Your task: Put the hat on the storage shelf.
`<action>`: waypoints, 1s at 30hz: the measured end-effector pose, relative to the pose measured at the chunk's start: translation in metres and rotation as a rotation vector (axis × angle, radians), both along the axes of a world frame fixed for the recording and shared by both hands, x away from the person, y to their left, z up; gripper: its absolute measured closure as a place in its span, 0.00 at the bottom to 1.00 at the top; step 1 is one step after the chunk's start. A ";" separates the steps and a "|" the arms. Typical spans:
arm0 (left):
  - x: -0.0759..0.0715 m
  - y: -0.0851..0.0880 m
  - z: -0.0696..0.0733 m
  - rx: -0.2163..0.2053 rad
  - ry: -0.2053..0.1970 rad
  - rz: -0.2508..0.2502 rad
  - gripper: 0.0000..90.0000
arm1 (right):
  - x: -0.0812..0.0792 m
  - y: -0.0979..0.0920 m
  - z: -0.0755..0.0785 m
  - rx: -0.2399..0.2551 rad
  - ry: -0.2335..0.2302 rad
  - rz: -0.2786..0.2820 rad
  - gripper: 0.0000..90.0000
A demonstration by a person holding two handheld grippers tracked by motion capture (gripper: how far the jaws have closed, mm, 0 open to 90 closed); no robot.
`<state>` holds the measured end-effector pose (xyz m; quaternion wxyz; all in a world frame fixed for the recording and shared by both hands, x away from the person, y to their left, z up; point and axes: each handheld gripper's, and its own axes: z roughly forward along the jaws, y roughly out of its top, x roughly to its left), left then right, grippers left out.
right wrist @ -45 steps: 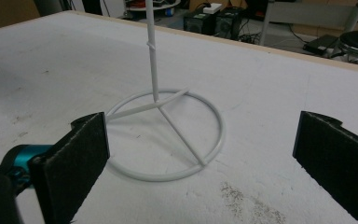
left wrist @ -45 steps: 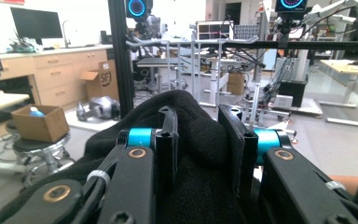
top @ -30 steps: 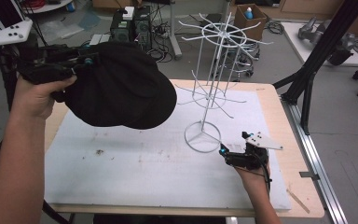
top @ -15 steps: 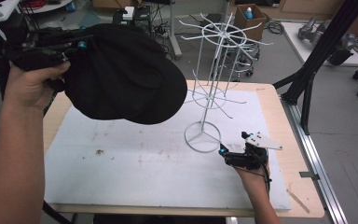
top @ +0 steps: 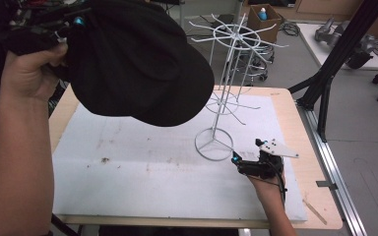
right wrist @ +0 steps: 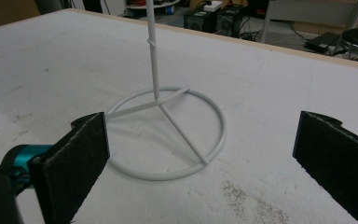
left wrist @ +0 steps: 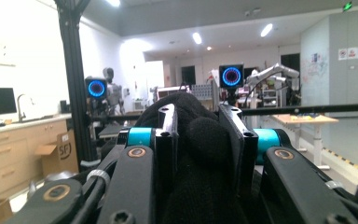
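Black fabric fills your left tongs (left wrist: 200,140): their jaws are clamped on the black cap (top: 138,59), which you hold high above the left side of the white mat (top: 142,172) on the tabletop (top: 300,128). To its right the white wire rack (top: 226,93) stands upright on the mat. Your right tongs (right wrist: 200,154) rest on the mat just beside the rack's ring base (right wrist: 168,135), jaws spread wide and holding nothing.

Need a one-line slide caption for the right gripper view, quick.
Right gripper, jaws wide open, faces the ring base of the white wire rack on the white mat.
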<state>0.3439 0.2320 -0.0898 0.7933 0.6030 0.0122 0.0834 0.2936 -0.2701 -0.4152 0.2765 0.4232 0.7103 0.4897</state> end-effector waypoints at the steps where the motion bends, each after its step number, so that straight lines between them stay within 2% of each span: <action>1: 0.000 -0.002 0.003 -0.004 -0.002 -0.007 0.77 | 0.000 0.000 0.000 0.001 0.001 0.000 0.03; 6: 0.003 -0.013 0.011 0.003 -0.010 -0.025 0.77 | 0.000 0.000 0.000 0.001 0.004 -0.001 0.03; 7: 0.004 -0.019 0.014 -0.006 -0.019 -0.039 0.77 | 0.000 0.000 0.000 0.001 0.001 -0.001 0.03; 16: 0.017 -0.046 0.018 0.007 -0.015 -0.039 0.77 | 0.000 -0.001 0.000 -0.001 0.000 0.001 0.03; 18: 0.022 -0.052 0.015 0.016 -0.008 -0.039 0.77 | 0.000 -0.001 0.000 0.002 0.001 0.000 0.03; 19: 0.027 -0.059 0.009 0.037 0.009 -0.044 0.77 | -0.001 -0.002 0.000 0.005 0.002 -0.001 0.03; 21: 0.030 -0.063 0.004 0.058 0.018 -0.047 0.77 | -0.001 -0.003 0.000 0.003 -0.001 -0.003 0.03; 24: 0.033 -0.065 -0.004 0.050 0.029 -0.046 0.77 | -0.002 -0.004 0.000 0.005 -0.001 -0.007 0.03; 25: 0.037 -0.066 -0.010 0.048 0.049 -0.043 0.77 | -0.002 -0.005 0.000 0.006 -0.001 -0.007 0.03; 26: 0.042 -0.066 -0.018 0.070 0.077 -0.028 0.77 | -0.002 -0.005 0.000 0.005 -0.001 -0.008 0.03; 28: 0.047 -0.064 -0.025 0.057 0.094 -0.025 0.77 | -0.002 -0.004 0.000 0.005 0.001 -0.006 0.03; 30: 0.051 -0.062 -0.032 0.070 0.112 -0.003 0.77 | -0.002 -0.004 0.000 0.002 0.001 -0.006 0.03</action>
